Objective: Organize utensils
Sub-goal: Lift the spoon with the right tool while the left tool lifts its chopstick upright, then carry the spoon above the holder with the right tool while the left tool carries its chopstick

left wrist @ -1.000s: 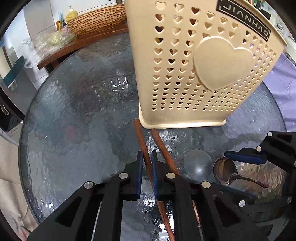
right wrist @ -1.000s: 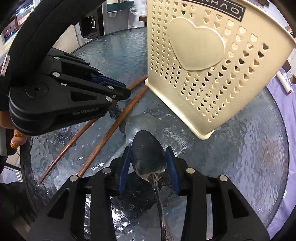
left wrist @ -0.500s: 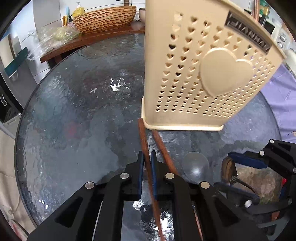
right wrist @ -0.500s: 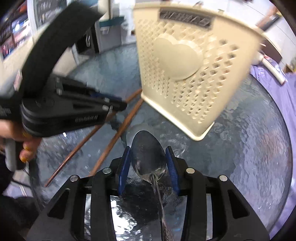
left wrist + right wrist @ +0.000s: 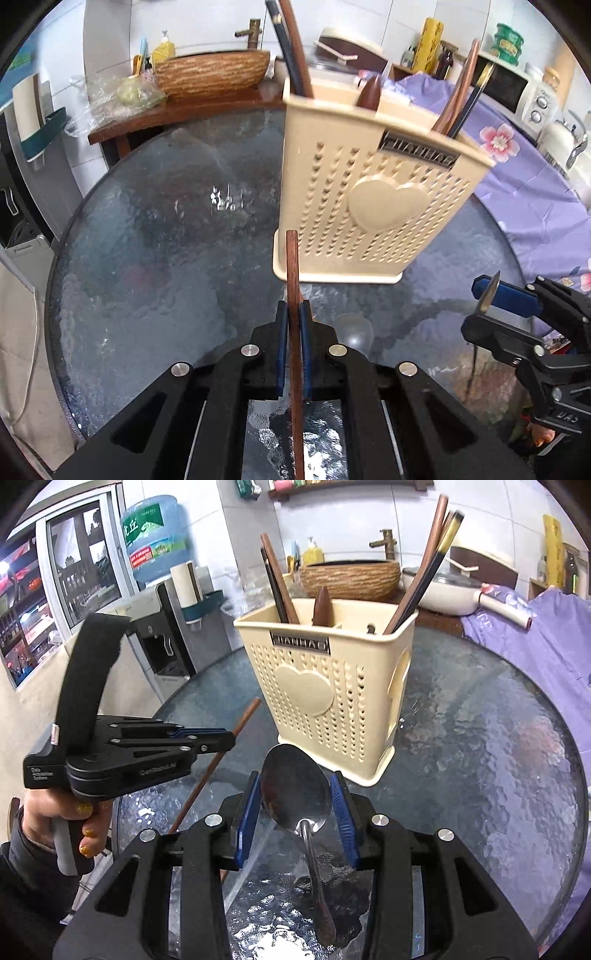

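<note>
Left wrist: left tool (image 5: 294,325) clamps chopstick (image 5: 293,266); right tool (image 5: 295,797) grips spoon (image 5: 294,790).

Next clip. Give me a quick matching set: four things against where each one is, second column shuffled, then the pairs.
1. chopstick
2. metal spoon
3. utensil holder
4. woven basket

A. standing on the glass table
B. on the wooden counter behind the table
C. clamped in the left tongs
D. clamped in the right tongs

Pairs: 1-C, 2-D, 3-A, 4-B
</note>
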Demonstrator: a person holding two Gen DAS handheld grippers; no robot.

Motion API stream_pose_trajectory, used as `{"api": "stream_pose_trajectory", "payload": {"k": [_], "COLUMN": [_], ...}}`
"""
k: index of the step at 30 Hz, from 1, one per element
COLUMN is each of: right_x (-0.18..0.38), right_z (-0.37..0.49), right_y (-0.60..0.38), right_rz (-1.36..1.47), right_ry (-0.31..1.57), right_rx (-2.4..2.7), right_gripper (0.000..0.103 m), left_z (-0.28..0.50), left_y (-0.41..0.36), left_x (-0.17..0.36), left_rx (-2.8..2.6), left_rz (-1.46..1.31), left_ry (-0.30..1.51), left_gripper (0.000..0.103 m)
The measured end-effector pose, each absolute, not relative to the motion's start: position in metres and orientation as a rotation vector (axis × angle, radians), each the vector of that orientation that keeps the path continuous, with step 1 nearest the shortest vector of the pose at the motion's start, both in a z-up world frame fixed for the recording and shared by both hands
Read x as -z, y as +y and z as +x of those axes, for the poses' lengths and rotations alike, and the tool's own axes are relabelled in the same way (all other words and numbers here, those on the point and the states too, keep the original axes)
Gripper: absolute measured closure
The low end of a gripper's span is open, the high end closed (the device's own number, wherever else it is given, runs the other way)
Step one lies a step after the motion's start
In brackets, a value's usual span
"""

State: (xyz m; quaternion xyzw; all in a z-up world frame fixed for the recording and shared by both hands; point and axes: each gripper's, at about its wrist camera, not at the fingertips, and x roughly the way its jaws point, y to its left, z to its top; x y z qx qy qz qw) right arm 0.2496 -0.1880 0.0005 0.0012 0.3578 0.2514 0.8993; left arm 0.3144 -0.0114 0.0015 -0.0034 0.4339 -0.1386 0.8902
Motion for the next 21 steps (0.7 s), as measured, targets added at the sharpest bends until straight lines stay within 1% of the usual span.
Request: {"api": "stream_pose_trajectory", "payload": {"k": [10, 21], "right_x": [-0.012, -0.021], "right_z": [0.235, 0.225], "right_y": [-0.199, -0.204], "right_rz": [0.049, 0.076], "right_ry": [0.696, 0.671], "right_rx": [-0.486, -0.463], "right_gripper": [0.064, 0.064], "left_z": [0.287, 0.265], "left_y": [-0.006, 0.002], "left_x": [-0.04, -0.07], "left_rx": [0.302, 0.323], "left_rz": [-0.035, -0.065], "left_ry": [0.784, 0.695], "left_gripper": [0.097, 0.097]}}
